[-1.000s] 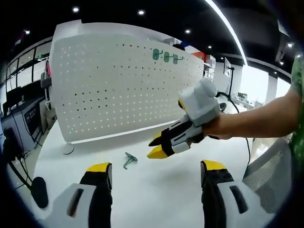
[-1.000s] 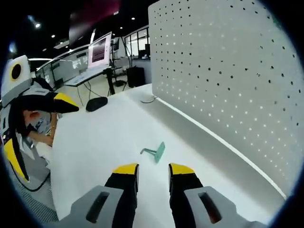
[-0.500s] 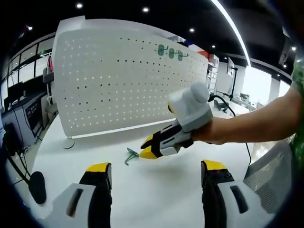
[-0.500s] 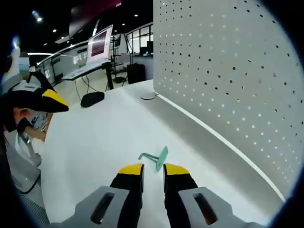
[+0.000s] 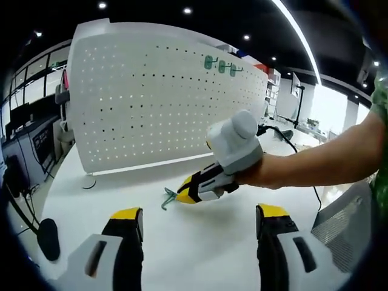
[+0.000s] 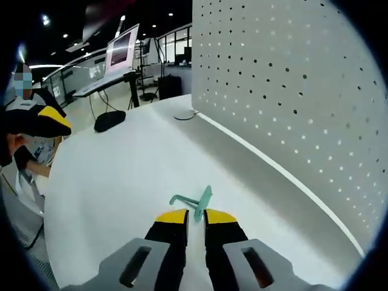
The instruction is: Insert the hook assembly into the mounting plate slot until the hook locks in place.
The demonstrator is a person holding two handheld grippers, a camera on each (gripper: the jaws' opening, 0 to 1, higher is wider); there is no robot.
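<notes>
On the white table (image 6: pixel 109 182), in front of the upright pegboard (image 5: pixel 151 109), the green hook (image 6: pixel 194 202) lies just past the yellow tips of the right gripper (image 6: pixel 195 216), whose jaws are nearly closed but grasping nothing, while the left gripper (image 5: pixel 200 213) holds its jaws spread wide and empty.

Count: one white perforated metal pegboard panel (image 5: pixel 163 100) standing on one white counter (image 5: pixel 200 236). One loose green plastic hook piece (image 6: pixel 195 202) lying on the counter. Three green hook pieces (image 5: pixel 219 64) mounted high on the pegboard. Two hand-held grippers: left hand-held gripper (image 5: pixel 199 221), right hand-held gripper (image 6: pixel 189 216). One black computer mouse (image 6: pixel 110 120).
</notes>
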